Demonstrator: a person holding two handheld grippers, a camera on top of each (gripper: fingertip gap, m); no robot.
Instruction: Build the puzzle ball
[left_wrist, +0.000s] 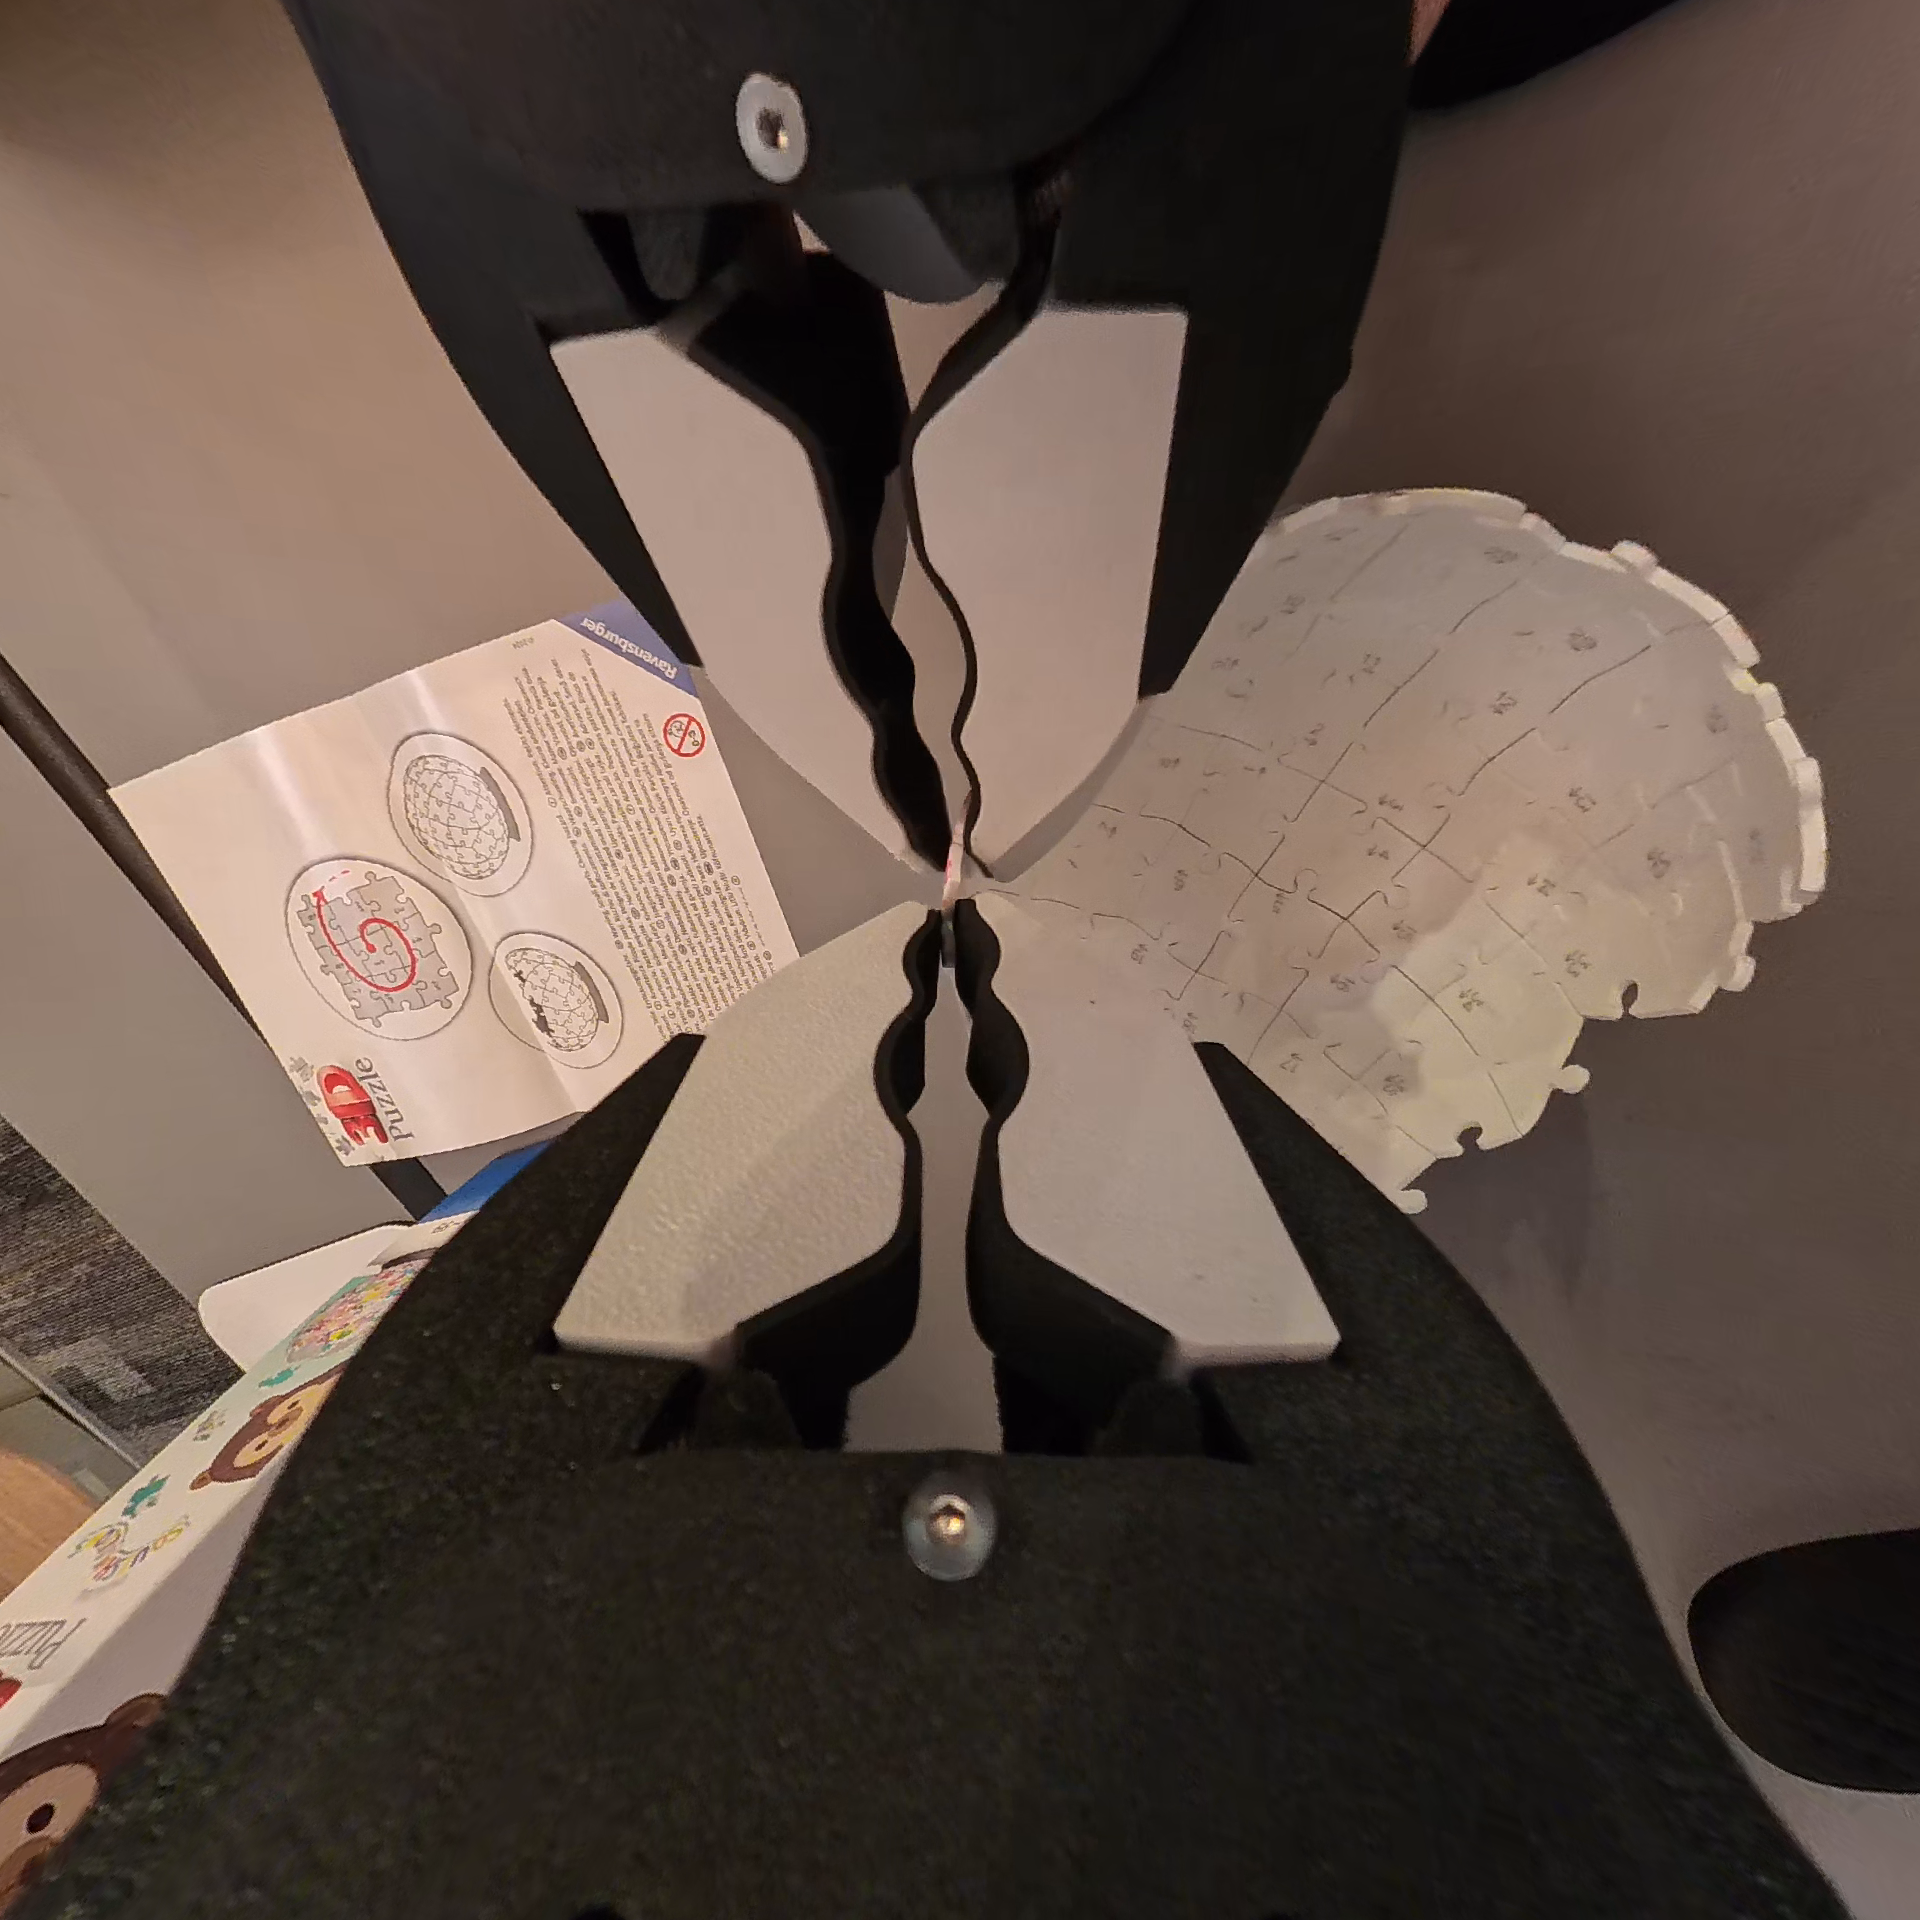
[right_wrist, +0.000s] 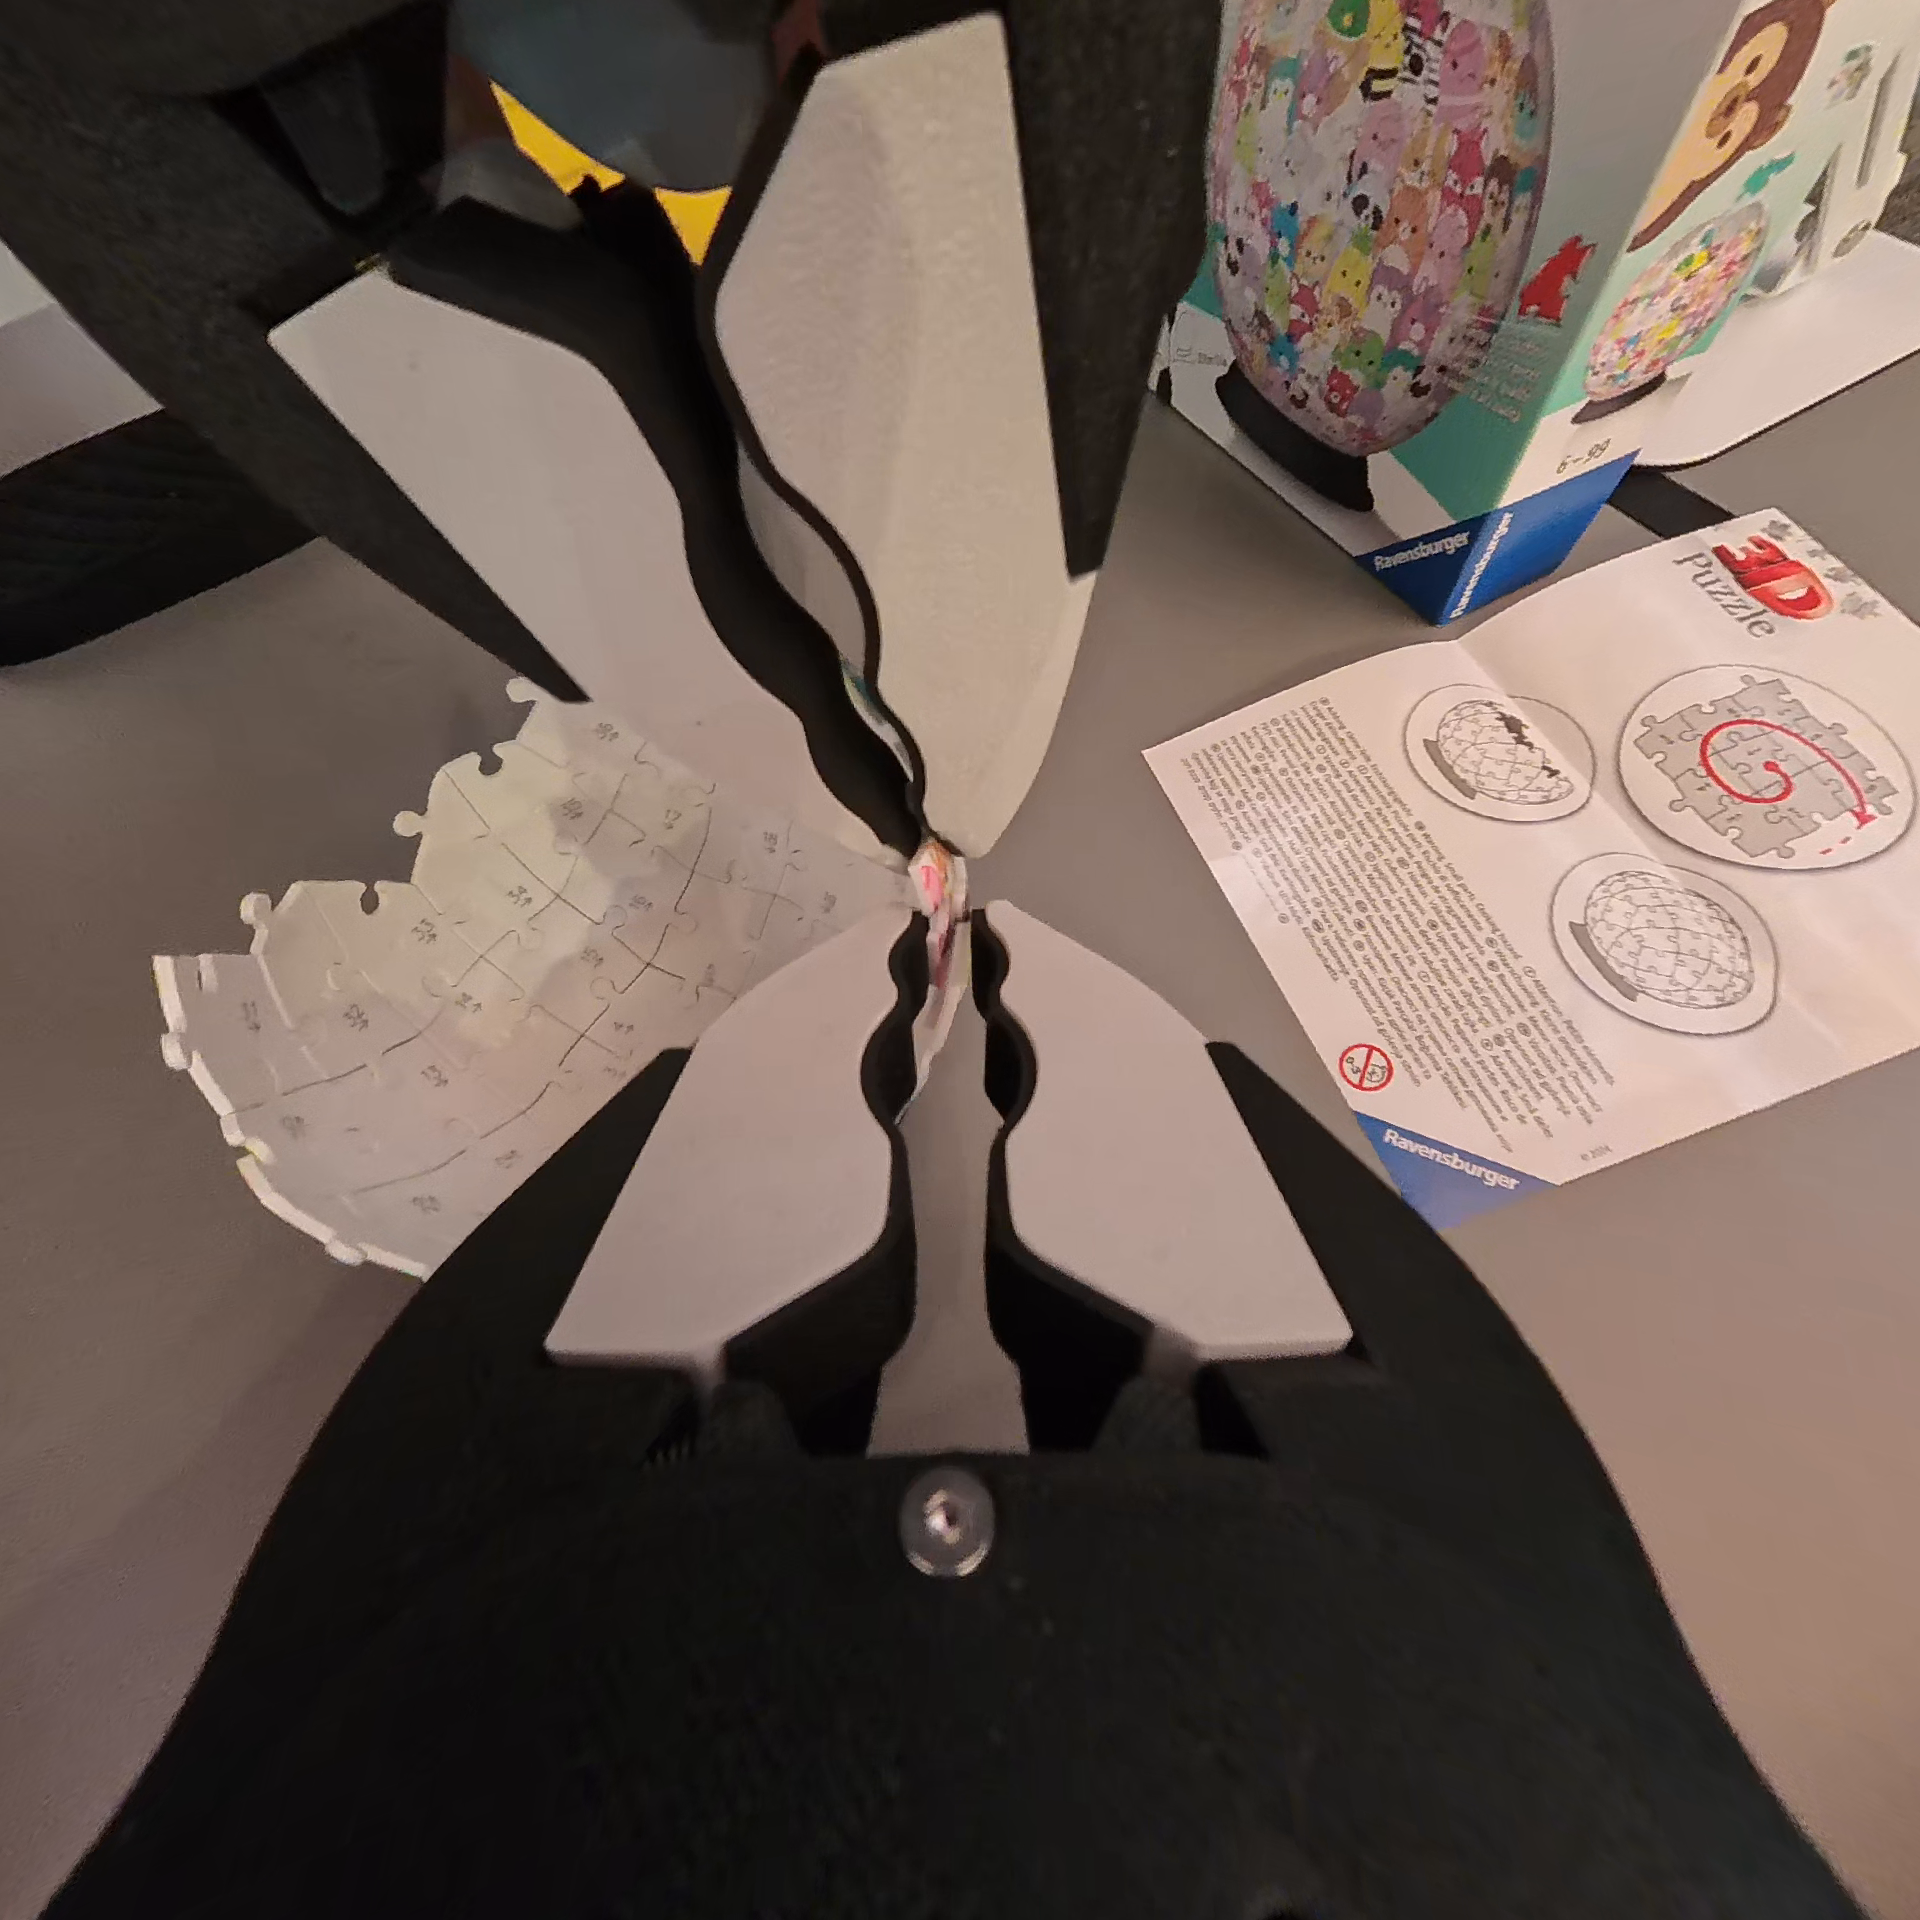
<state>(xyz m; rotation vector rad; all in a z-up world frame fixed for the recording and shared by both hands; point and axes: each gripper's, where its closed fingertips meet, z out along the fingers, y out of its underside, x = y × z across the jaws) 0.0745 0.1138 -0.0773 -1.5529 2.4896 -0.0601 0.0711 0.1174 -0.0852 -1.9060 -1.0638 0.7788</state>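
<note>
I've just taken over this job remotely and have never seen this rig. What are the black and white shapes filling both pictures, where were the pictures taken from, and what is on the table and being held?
Each picture comes from a camera on a hand-held two-finger gripper, looking along its fingers. The left gripper and right gripper meet tip to tip, each showing at the top of the other's view. Both pinch the rim of the partly built puzzle shell, white numbered inside facing the cameras. On the grey table lie an instruction leaflet and the puzzle box.

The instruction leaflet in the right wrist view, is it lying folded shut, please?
No, the instruction leaflet lies unfolded and flat on the grey table, its diagrams facing up.
</note>
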